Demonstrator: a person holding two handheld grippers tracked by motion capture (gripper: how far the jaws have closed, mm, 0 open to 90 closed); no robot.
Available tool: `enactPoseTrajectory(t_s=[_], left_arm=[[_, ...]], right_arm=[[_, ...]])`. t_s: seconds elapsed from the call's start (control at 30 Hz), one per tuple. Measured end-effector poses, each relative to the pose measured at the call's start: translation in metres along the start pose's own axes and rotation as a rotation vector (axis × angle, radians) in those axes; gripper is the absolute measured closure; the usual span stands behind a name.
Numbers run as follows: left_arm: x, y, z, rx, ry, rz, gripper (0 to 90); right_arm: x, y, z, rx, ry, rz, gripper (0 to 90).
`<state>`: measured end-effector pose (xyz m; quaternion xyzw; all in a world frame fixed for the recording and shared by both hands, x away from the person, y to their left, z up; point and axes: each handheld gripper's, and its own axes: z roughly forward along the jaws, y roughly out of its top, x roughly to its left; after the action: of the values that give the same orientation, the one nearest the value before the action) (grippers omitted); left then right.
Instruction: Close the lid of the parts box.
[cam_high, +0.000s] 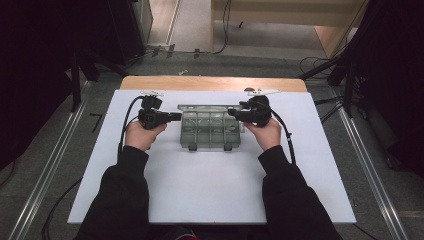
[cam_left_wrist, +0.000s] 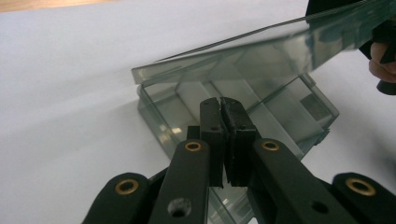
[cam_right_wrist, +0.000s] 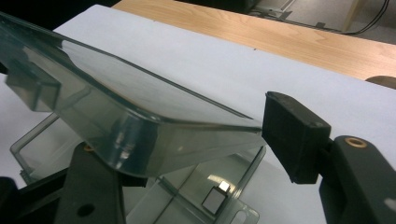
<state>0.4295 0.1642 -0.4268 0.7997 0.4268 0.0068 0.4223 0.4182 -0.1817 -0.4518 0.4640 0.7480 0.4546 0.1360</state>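
A clear grey plastic compartment box (cam_high: 210, 127) lies on the white board (cam_high: 200, 190), with several empty compartments (cam_left_wrist: 187, 100) inside. Its lid (cam_left_wrist: 261, 51) is lifted and tilted above the base. My right gripper (cam_high: 236, 113) is at the box's right end. In the right gripper view its jaws straddle the lid (cam_right_wrist: 116, 102): one black pad (cam_right_wrist: 294, 135) presses on the lid's edge, and the other jaw sits behind the plastic. My left gripper (cam_left_wrist: 221, 105) is shut with nothing between its pads, its tips right by the box's left end (cam_high: 176, 116).
The wooden table edge (cam_high: 210, 83) runs behind the board. Two small clips (cam_high: 260, 92) sit on the board's far edge. Cables trail from both grippers. Metal rails (cam_high: 367, 165) and dark stands flank the table. The other hand (cam_left_wrist: 383, 70) appears at the right of the left gripper view.
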Motion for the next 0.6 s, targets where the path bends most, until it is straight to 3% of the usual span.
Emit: enactPoseTrajectory(t_s=[0.2, 0.43, 0.6], left_arm=[[-0.001, 0.001, 0.0, -0.015, -0.018, 0.002, 88.2], [-0.003, 0.0, 0.002, 0.0, -0.035, 0.013, 88.1], [-0.004, 0.0, 0.001, -0.001, -0.042, 0.026, 88.0]], right_arm=[[0.001, -0.003, -0.003, 0.005, 0.009, 0.002, 35.3], [0.002, -0.005, -0.007, 0.025, -0.007, 0.004, 31.7], [0.001, -0.01, -0.013, 0.051, 0.026, 0.03, 31.2]])
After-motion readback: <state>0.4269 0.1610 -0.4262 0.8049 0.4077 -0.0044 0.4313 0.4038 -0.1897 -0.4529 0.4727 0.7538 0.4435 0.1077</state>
